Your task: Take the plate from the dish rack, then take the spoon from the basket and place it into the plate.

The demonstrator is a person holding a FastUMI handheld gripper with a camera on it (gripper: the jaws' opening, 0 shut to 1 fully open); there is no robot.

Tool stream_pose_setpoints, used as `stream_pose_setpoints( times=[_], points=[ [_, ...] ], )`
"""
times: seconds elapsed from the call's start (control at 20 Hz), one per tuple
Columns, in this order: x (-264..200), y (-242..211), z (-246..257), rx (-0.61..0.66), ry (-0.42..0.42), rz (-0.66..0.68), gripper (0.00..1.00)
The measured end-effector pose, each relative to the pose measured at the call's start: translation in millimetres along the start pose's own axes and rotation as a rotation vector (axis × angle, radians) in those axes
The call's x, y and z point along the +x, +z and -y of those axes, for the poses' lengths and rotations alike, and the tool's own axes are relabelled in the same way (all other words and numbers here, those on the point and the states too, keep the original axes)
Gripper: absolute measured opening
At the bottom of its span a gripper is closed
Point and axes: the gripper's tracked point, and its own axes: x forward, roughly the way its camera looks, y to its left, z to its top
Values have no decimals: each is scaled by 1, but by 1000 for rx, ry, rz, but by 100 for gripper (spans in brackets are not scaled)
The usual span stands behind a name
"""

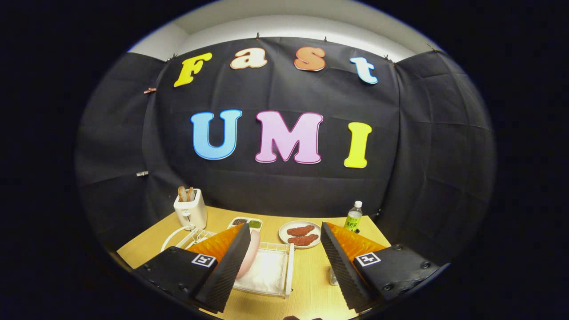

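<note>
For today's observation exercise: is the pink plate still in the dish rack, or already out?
In. The pink plate stands on edge inside the white dish rack, beside the open gripper's left finger.

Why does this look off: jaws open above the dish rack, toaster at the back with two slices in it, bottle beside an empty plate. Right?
One error: the plate beside the bottle isn't empty; the gripper view shows two reddish-brown food pieces on it. Jaws open above the dish rack, toaster holding two slices: correct.

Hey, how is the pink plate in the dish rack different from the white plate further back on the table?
The pink plate stands on edge in the white dish rack, partly hidden behind one finger of the open gripper; the white plate lies flat on the wooden table beyond the fingers. The pink plate looks empty; the white plate carries two reddish-brown food pieces. They differ in colour, pink against white. Both are round.
</note>
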Motion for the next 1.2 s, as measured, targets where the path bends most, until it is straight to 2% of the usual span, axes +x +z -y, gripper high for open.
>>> stream_pose_setpoints(
  times=[0.3,0.7,0.8,0.85,0.9,1.0,1.1,1.15,1.2],
  points=[
    [55,-35,-46,-80,64,-163,98],
    [124,-98,-62,-88,3,-364,97],
    [133,-114,-61,-67,-28,-408,91],
    [137,-122,-59,-51,-49,-431,84],
    [141,-128,-57,-34,-65,-450,81],
    [147,-137,-56,0,-84,-477,69],
    [150,-143,-57,27,-93,-497,54],
    [151,-146,-60,41,-92,-507,43],
    [152,-150,-62,53,-96,-521,40]
  ],
)
